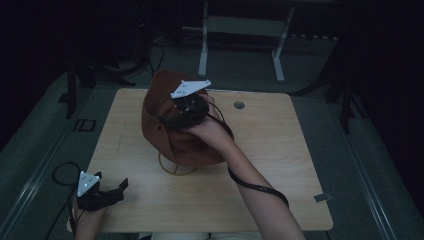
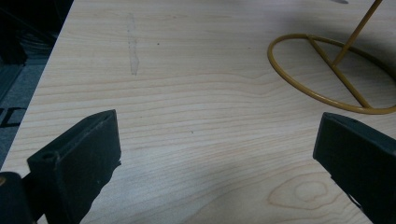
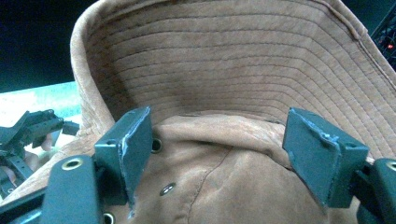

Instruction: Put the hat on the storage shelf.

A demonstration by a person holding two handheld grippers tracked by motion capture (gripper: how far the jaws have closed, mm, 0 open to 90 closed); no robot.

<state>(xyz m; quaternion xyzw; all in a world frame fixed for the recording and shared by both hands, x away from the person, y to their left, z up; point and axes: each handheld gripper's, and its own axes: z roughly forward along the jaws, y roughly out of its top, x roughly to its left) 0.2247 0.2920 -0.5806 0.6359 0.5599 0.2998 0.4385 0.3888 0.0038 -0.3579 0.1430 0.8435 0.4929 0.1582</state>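
Right gripper [image 1: 172, 119] is up and well forward, the forearm stretched diagonally from the bottom edge, wrist bent so the jaws aim to the left. They stand wide apart, nothing pinched between the pads [image 3: 128, 149]. Left gripper [image 1: 117, 189] sits low, close in to the person, jaws spread wide too, the hand behind it, seemingly resting, though the high view is dim.

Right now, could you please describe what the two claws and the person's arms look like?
Both the left claw and the right claw are black, each topped by a grey three-cornered plate with small dots. Black cables trail from both. Their jaws are blocky, dark and scuffed at the edges. The forearms are bare, with no sleeves.
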